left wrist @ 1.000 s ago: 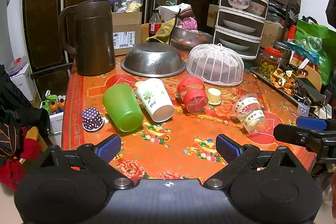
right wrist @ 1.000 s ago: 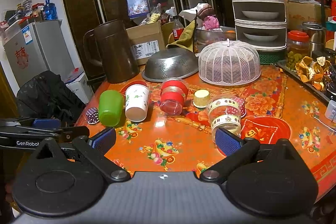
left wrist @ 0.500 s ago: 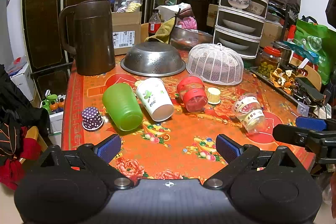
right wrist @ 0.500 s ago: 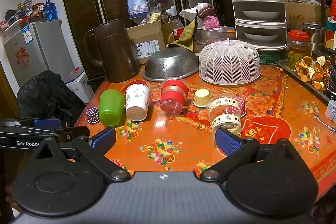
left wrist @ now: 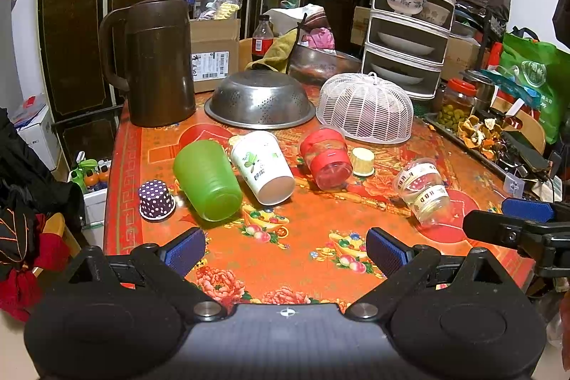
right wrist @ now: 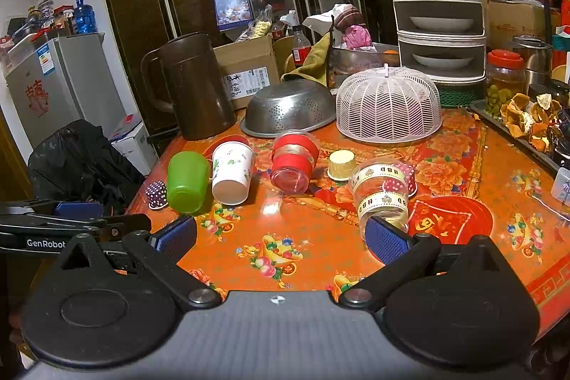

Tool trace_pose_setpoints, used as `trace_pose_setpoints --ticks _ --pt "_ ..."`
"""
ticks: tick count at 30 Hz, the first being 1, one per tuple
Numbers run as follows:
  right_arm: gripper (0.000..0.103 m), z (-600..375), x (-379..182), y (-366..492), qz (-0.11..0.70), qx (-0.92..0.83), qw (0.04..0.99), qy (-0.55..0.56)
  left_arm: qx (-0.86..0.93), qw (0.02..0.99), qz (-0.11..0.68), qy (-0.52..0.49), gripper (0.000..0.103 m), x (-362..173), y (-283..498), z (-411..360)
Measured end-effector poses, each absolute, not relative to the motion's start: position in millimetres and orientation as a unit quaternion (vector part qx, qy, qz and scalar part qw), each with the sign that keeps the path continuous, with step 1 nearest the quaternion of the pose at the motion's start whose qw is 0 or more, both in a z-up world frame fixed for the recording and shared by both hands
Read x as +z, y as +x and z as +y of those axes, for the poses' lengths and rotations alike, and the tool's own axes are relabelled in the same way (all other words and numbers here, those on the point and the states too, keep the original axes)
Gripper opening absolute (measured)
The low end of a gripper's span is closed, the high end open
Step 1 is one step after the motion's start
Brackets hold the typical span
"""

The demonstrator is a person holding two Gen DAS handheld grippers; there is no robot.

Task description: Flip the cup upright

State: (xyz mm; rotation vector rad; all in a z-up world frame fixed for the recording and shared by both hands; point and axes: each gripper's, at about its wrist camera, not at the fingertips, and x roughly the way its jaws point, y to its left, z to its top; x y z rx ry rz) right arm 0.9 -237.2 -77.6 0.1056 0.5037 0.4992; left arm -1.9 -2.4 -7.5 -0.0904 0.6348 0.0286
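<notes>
plain green cup, red-banded jar, purple polka-dot cup

Four cups lie tipped on the desk: green cup touching white paper cup, red-banded cup, clear ribboned cup apart.

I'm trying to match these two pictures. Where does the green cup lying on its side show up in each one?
Left wrist view: the green cup lies left of centre, between the purple dotted cup and the white paper cup.
Right wrist view: the green cup lies at the left, near the table edge.
Shared landmark: the brown pitcher stands behind it in both.
</notes>
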Motion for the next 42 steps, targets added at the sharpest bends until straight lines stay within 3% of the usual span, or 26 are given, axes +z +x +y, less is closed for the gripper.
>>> trace_pose_setpoints --ticks 12,23,28,33,35,37,42 --pt "0.102 -231 -76 17 0.262 0.251 0.930 0.053 0.014 0.949 0.312 -0.046 0.098 -10 0 -1" --pt "0.101 -157 -61 187 0.398 0.235 0.886 0.033 -0.017 0.947 0.309 -0.085 0.099 -13 -1 26" --pt "0.077 -128 -91 215 0.448 0.218 0.867 -0.001 -0.010 0.945 0.312 -0.099 0.099 -19 -3 46" --pt "0.075 -115 -107 229 0.468 0.203 0.860 -0.020 -0.008 0.943 0.313 -0.107 0.099 -24 -6 58" --pt "0.071 -113 -112 233 0.473 0.195 0.859 -0.024 -0.003 0.943 0.315 -0.104 0.099 -26 -9 59" --pt "0.060 -112 -116 238 0.480 0.193 0.856 -0.028 0.000 0.943 0.316 -0.108 0.098 -27 -9 62" --pt "0.057 -116 -112 230 0.478 0.194 0.857 -0.019 -0.006 0.941 0.315 -0.125 0.098 -29 -13 68"
